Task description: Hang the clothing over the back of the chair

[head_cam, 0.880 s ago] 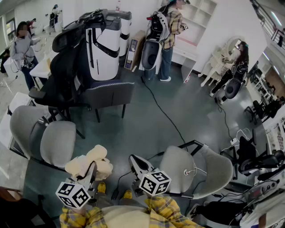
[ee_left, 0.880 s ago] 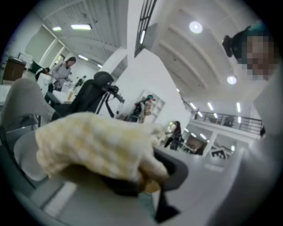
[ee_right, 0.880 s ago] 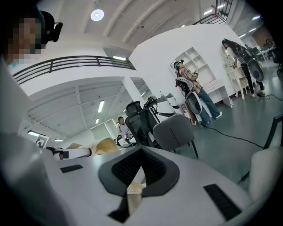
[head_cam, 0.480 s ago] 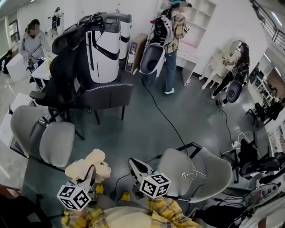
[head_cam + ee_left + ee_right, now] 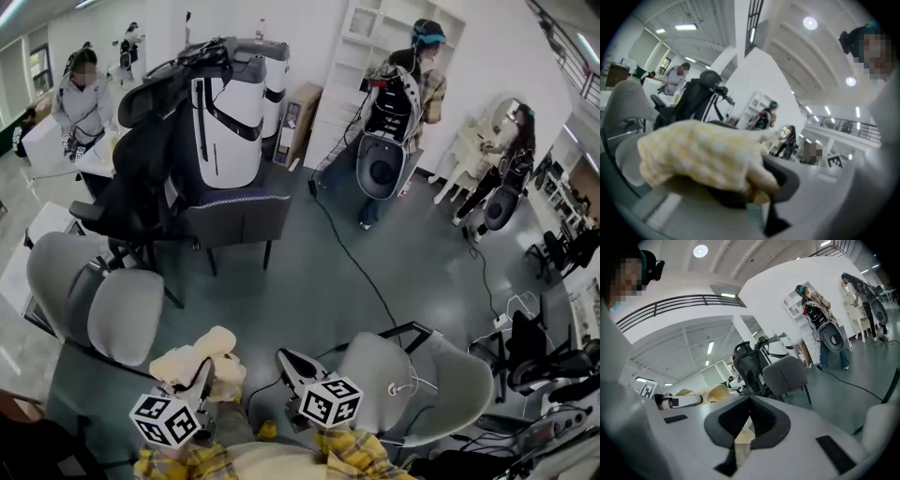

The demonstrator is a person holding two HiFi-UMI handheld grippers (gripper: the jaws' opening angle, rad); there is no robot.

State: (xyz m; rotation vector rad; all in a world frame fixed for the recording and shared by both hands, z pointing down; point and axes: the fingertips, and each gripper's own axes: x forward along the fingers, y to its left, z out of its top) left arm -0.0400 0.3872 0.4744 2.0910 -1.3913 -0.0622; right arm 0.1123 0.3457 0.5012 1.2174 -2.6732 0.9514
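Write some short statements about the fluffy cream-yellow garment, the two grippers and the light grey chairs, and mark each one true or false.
1. The left gripper is shut on the fluffy cream-yellow garment. True.
2. The garment already hangs over a chair's back. False: it is bunched in the left gripper and lies on no chair.
3. The right gripper also grips the garment. False: its jaws are together and it is apart from the garment.
4. One light grey padded chair stands at the person's left, another at the right. True.
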